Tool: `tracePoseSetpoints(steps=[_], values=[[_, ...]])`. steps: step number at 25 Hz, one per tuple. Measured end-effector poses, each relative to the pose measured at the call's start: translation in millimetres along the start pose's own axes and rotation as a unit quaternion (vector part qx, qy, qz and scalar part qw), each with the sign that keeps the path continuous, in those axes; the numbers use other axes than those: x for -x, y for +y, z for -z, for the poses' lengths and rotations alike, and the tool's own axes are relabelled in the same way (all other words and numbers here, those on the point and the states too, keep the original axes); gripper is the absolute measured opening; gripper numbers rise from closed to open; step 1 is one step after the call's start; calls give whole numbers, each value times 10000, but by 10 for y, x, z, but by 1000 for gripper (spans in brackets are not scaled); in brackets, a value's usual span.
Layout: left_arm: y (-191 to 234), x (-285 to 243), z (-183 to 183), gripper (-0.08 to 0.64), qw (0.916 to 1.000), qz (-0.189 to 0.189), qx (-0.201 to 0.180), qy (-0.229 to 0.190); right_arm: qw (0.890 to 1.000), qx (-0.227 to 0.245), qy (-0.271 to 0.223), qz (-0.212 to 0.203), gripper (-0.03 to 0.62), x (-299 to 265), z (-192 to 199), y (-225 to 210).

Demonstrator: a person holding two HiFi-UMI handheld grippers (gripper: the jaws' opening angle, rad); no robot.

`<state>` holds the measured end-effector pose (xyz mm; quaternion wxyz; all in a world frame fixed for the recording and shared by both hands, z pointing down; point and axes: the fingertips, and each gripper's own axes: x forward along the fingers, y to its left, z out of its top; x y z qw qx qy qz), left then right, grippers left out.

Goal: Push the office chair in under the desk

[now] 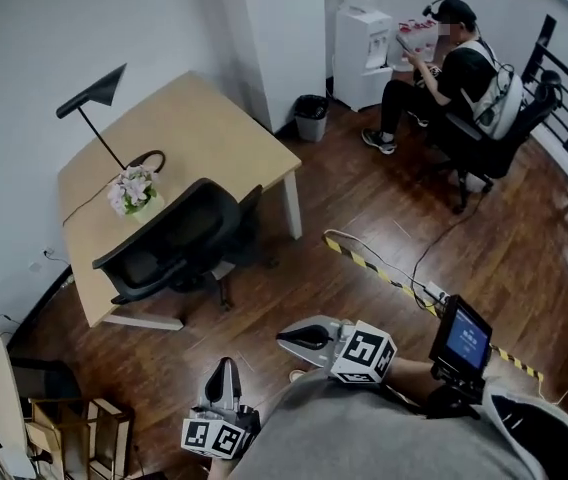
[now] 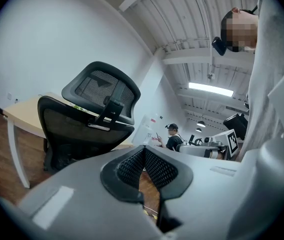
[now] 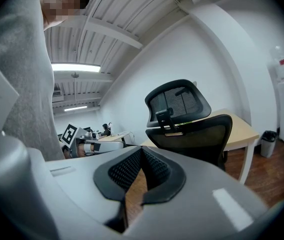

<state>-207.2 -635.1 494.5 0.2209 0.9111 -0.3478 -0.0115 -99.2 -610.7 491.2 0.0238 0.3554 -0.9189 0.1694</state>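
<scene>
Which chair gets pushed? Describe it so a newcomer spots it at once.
Find the light wooden desk standing against the white wall. The black mesh-back office chair with a headrest stands at its near long edge. It is empty, unlike the other black chair across the room, where a seated person sits.

Office chair base mostly hidden under its own backrest, wooden rack cropped at lower-left edge

No readable text — blue screen print too small.
</scene>
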Motion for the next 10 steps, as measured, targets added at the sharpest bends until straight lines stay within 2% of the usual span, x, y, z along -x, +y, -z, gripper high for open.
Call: tracePoseSetpoints(steps=[10], values=[[-31,-15,77,0,10000,-20,29,83,10000,-35,15,-10,5,21,25,-13]])
